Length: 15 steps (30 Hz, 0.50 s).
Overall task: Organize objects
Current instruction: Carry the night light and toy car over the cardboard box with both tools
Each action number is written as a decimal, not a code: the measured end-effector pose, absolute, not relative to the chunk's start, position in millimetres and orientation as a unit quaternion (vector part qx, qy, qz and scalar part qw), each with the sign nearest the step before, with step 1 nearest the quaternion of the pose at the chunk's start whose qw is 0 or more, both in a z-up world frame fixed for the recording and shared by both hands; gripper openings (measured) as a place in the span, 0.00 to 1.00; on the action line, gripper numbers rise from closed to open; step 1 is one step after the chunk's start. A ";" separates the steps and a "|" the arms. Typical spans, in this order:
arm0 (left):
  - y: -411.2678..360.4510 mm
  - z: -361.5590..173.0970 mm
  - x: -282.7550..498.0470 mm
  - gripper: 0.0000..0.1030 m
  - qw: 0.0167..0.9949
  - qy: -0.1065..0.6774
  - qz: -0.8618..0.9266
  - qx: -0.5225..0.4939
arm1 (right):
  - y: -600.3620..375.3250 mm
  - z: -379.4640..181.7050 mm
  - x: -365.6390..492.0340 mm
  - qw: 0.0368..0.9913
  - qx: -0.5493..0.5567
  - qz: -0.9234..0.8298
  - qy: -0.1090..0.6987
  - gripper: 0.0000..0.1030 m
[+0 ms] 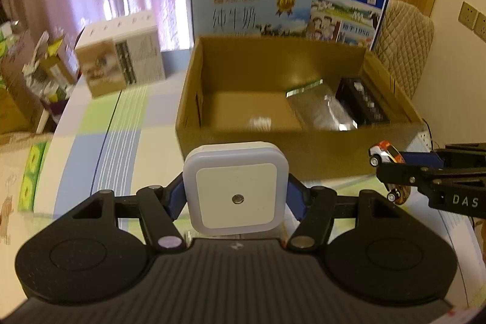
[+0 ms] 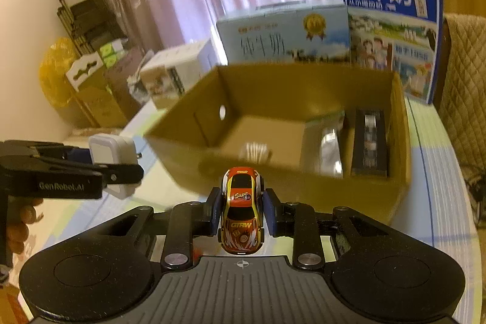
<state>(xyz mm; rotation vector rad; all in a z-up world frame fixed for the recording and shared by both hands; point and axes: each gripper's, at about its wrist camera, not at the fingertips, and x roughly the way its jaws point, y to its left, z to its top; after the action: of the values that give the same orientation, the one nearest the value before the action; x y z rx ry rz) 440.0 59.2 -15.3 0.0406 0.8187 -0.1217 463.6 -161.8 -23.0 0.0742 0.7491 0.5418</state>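
Observation:
My left gripper (image 1: 235,190) is shut on a white square night light (image 1: 235,187), held just in front of the open cardboard box (image 1: 303,154). In the right wrist view the same night light (image 2: 111,152) shows at the left, its plug prongs pointing right. My right gripper (image 2: 241,213) is shut on an orange and yellow toy car (image 2: 241,220), nose toward the cardboard box (image 2: 273,169). The toy car (image 1: 385,155) appears at the right in the left wrist view. Inside the box lie a silver pouch (image 1: 322,108), a black packet (image 1: 363,100) and a small white item (image 1: 259,122).
Two milk cartons (image 1: 249,9) (image 1: 346,2) stand behind the box, and a white-and-brown carton (image 1: 120,56) sits to its left. The checked tablecloth (image 1: 121,135) covers a round table. A padded chair (image 1: 407,41) stands at the right; clutter and boxes (image 1: 27,81) lie off the left edge.

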 end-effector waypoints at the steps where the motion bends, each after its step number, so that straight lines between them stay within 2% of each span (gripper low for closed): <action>1: 57.9 -13.1 446.2 0.60 0.917 0.394 -0.060 0.021 | -161.8 -20.7 469.4 0.896 0.037 0.262 0.358 0.25; 15: 42.3 -5.7 523.3 0.61 0.923 0.375 -0.074 0.043 | -149.5 -13.7 543.6 0.902 0.042 0.256 0.345 0.25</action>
<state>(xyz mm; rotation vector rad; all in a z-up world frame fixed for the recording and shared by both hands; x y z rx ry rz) 523.3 42.3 -5.7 0.0890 0.7709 -0.1522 543.6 -149.5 -13.7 0.0868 0.7128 0.5283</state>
